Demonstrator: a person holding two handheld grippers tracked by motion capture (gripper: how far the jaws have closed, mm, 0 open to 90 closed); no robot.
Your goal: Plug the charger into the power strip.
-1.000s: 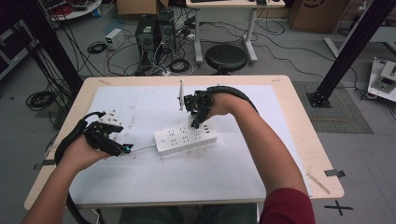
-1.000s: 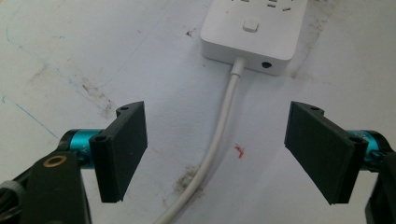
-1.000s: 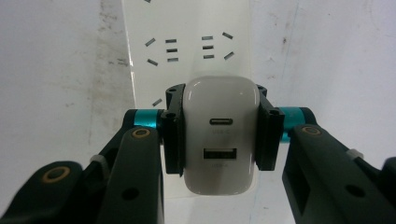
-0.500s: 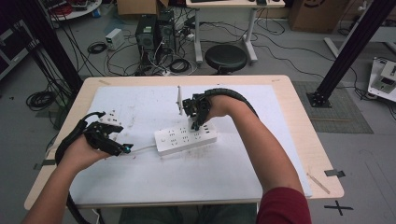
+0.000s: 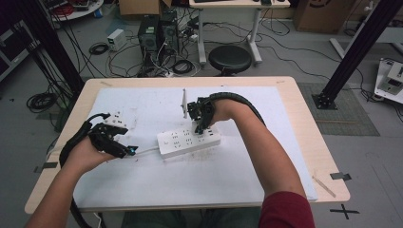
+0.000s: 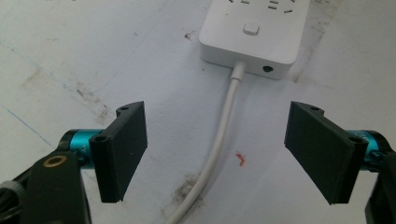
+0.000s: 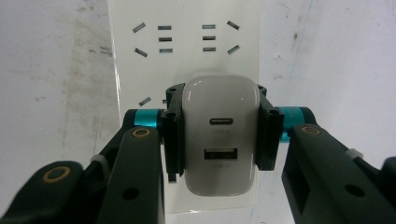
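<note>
- Right, my right hand-held gripper (image 7: 219, 140) is clamped on the white USB charger (image 7: 219, 135), jaws on its two flat sides, port face toward the cam.
- Charger sits over the power strip (image 5: 189, 141) near its right end; can't tell if the prongs are seated or just above the slots.
- Risk: if I push down w/ the prongs off the slots, the charger may tilt in the jaws or the strip may skid on the surface (image 5: 199, 180), since nothing pins it.
- My left hand-held gripper (image 6: 219, 149) is wide open, holding nothing, jaws either side of the strip's cord (image 6: 219, 140).
- Strip's long axis runs roughly left-right in the high view, slightly angled, cord end toward my left hand, sockets up.
</note>
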